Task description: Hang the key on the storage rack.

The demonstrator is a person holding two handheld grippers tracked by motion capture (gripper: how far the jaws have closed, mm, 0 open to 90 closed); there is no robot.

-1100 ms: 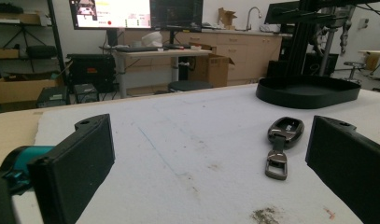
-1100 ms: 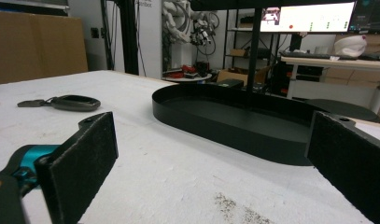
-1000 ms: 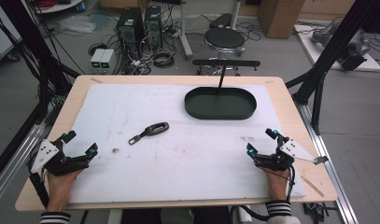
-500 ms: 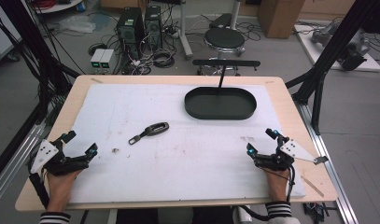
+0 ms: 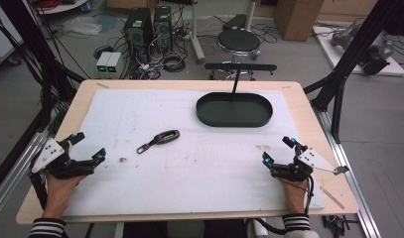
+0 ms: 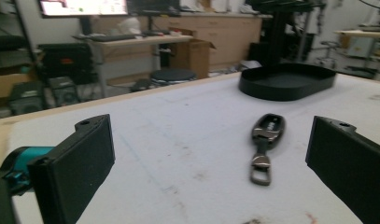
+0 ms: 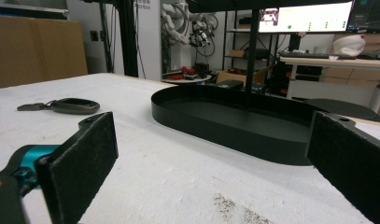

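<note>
A dark oval key fob with a metal clip (image 5: 160, 139) lies flat on the white-covered tabletop (image 5: 189, 168), ahead of the left hand-held gripper (image 5: 85, 148), well apart. Both left and right hand-held gripper (image 5: 278, 150) rest with jaws spread, empty. A black oval metal tray (image 5: 234, 110) stands beyond.

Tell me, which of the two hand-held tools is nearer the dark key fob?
The left tool: the dark key fob lies just ahead of it on the white mat, far from the right tool.

High view overhead; gripper views low, sharing tray (image 5: 234, 110)
</note>
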